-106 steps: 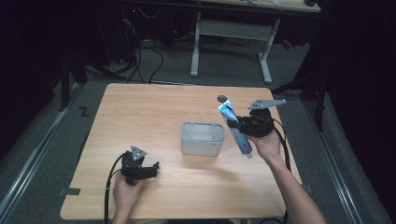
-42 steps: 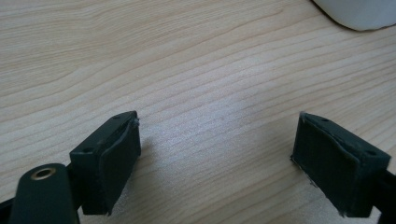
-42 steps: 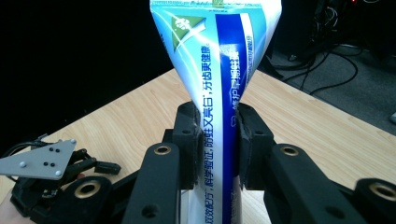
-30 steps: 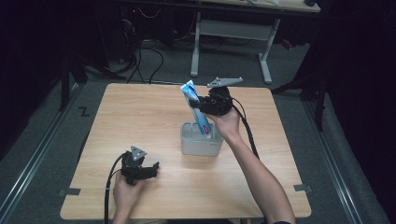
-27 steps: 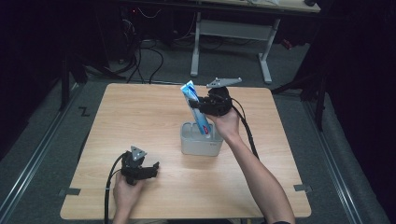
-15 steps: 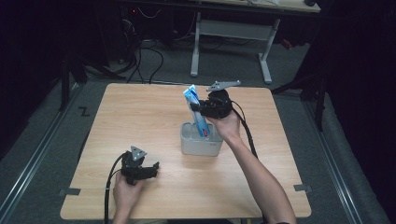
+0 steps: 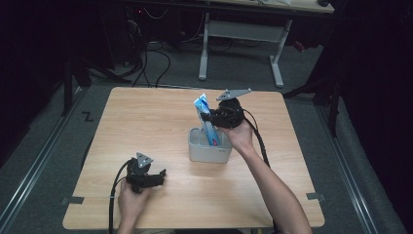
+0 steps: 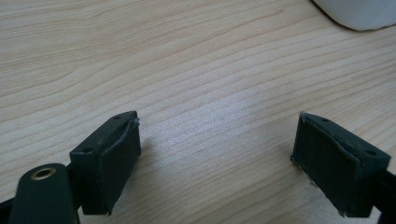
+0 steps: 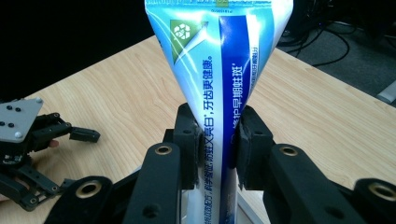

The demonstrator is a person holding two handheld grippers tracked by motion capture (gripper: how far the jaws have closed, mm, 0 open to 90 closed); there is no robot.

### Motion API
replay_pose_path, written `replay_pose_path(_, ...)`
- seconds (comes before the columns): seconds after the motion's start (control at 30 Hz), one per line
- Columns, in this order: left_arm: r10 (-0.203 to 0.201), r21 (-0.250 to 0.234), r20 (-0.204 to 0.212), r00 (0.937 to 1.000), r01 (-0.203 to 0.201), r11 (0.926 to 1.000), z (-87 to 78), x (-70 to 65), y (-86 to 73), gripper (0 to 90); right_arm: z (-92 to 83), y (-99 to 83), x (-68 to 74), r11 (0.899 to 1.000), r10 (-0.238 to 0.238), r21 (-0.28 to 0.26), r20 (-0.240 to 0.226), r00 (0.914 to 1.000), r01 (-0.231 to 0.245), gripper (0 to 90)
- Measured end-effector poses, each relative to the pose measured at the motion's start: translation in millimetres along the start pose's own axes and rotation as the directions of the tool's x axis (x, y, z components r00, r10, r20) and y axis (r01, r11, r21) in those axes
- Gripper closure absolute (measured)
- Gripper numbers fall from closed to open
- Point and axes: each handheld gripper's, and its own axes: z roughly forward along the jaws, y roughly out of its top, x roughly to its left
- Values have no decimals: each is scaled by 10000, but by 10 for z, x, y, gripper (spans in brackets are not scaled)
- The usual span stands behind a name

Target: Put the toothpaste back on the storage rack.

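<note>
The room is dark, and light falls mainly on the pale wooden counter (image 7: 160, 122). Around it lies grey carpet floor (image 7: 44, 161). Behind stands a white-legged desk (image 7: 243, 34), with black cables (image 7: 146, 63) beneath.

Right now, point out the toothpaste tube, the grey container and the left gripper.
toothpaste tube (image 9: 219, 70), right gripper view, printed blue body above the jaws
grey container (image 7: 208, 153), high view, front wall
left gripper (image 8: 217, 163), left gripper view, midway between its open jaws
</note>
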Motion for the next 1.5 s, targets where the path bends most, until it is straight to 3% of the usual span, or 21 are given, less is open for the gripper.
replay_pose_path(0.73, -7, -7, 1, 10000, 7, 10000, 0, -1, 0, 155, -33, -198, 28, 9989, -293, 384, 212, 9993, 285, 733)
replay_pose_path(1.5, -6, -8, 1, 10000, 6, 10000, 0, 0, 0, 155, 20, -332, 68, 9964, -391, 756, 74, 9992, 384, 729)
